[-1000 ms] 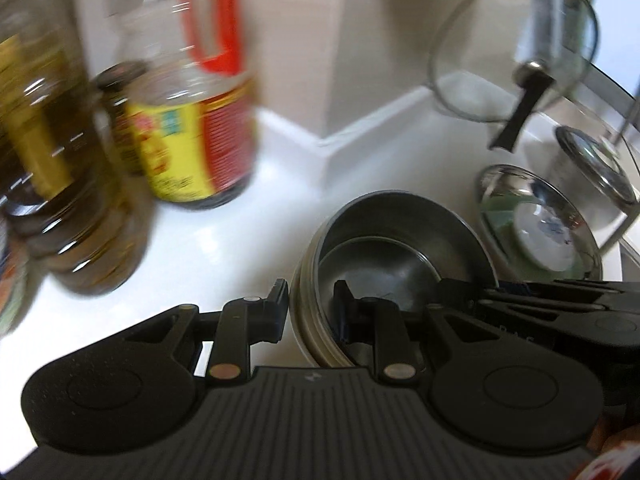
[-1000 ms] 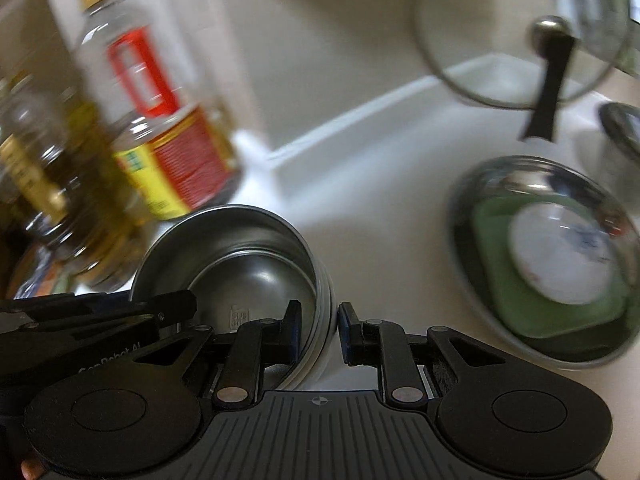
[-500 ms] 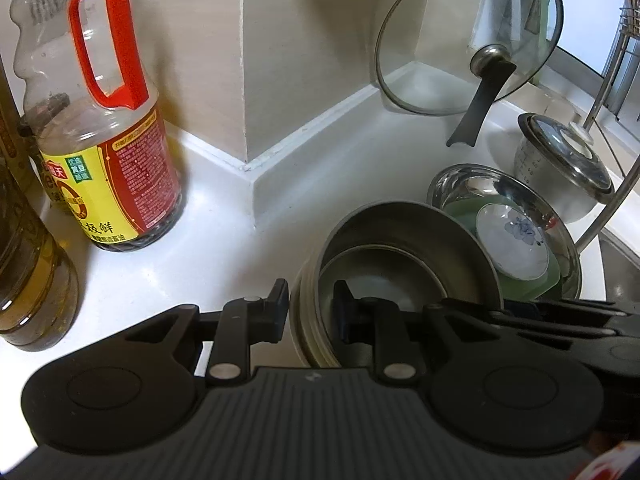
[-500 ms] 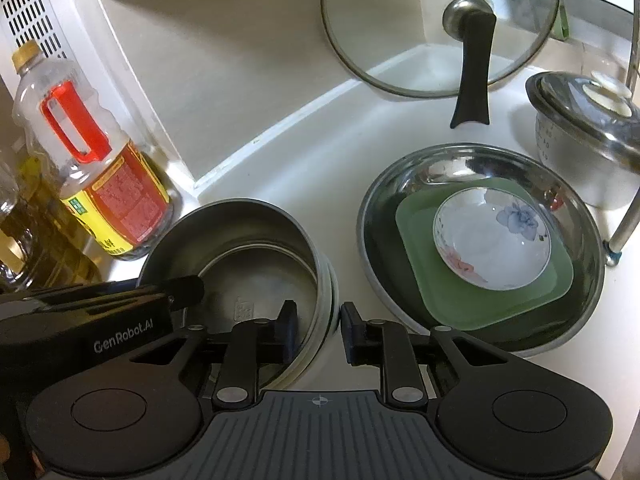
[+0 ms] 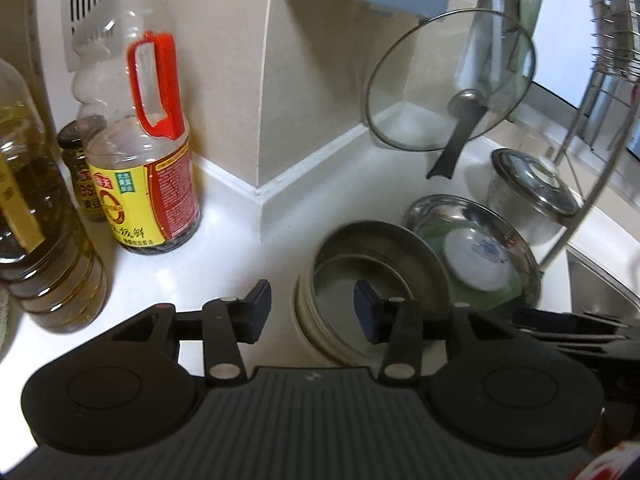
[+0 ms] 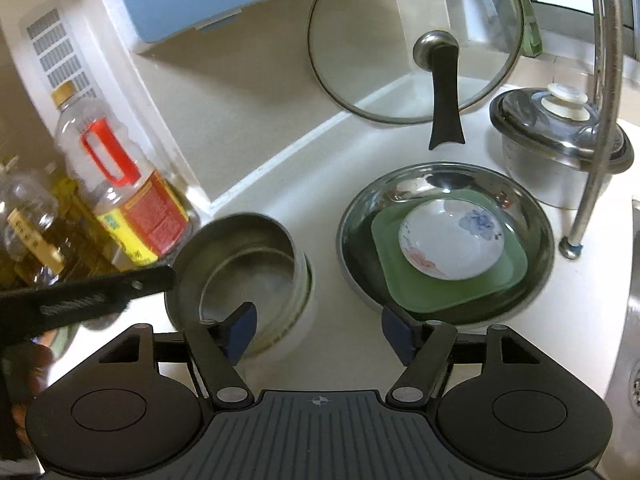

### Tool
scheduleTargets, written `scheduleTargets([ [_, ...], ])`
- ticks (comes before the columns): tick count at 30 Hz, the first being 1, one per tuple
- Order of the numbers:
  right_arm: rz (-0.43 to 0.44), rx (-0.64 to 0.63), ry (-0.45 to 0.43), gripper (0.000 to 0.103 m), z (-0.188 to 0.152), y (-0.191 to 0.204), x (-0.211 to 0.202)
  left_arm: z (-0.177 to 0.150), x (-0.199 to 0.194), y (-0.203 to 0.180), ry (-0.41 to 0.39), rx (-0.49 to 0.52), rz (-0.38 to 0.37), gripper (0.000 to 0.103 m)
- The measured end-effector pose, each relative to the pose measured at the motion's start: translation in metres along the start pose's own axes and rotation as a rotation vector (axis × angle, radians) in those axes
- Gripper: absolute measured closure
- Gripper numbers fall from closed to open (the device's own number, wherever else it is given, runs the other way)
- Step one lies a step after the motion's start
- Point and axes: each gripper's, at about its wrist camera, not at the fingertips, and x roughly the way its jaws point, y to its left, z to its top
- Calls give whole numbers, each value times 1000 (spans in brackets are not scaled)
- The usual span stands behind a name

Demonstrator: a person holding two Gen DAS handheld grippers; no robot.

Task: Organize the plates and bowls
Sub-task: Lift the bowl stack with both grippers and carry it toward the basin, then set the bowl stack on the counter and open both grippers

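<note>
A stack of steel bowls (image 5: 352, 280) (image 6: 248, 268) stands on the white counter. My left gripper (image 5: 312, 306) straddles its left rim, jaws opening, pads off the metal. My right gripper (image 6: 318, 330) straddles the right rim, jaws also opening and spread wide, touching nothing. To the right, a wide steel dish (image 6: 400, 176) (image 5: 440, 204) holds a green square plate (image 6: 504, 276) with a white flowered bowl (image 6: 452, 240) (image 5: 476, 256) on top. The left gripper's body shows as a black bar (image 6: 80, 296) in the right wrist view.
Sauce and oil bottles (image 5: 144, 184) (image 6: 128, 208) crowd the left corner. A glass lid (image 6: 416, 40) leans on the back wall. A lidded steel pot (image 6: 560, 136) and a rack pole (image 6: 600, 120) stand at the right, by the sink edge (image 5: 600, 280).
Both grippers were shut on opposite sides of the steel bowl stack's rim; their jaws have now spread and let go. Both have drawn back and up a little.
</note>
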Motion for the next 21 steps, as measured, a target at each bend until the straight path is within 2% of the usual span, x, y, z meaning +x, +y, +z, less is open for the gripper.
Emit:
scheduleTargets([
  [5,0,-30,52,31,-13,-12,-10,-21,-16,-12,54,-23,16,57],
  [13,10,-66,135,31,-35,-33,-21,-60,-13,-43,163,-56,18,57],
  [21,9,-93,174,31,-45,-54,-31,-71,-21,-71,157,-54,48,57],
])
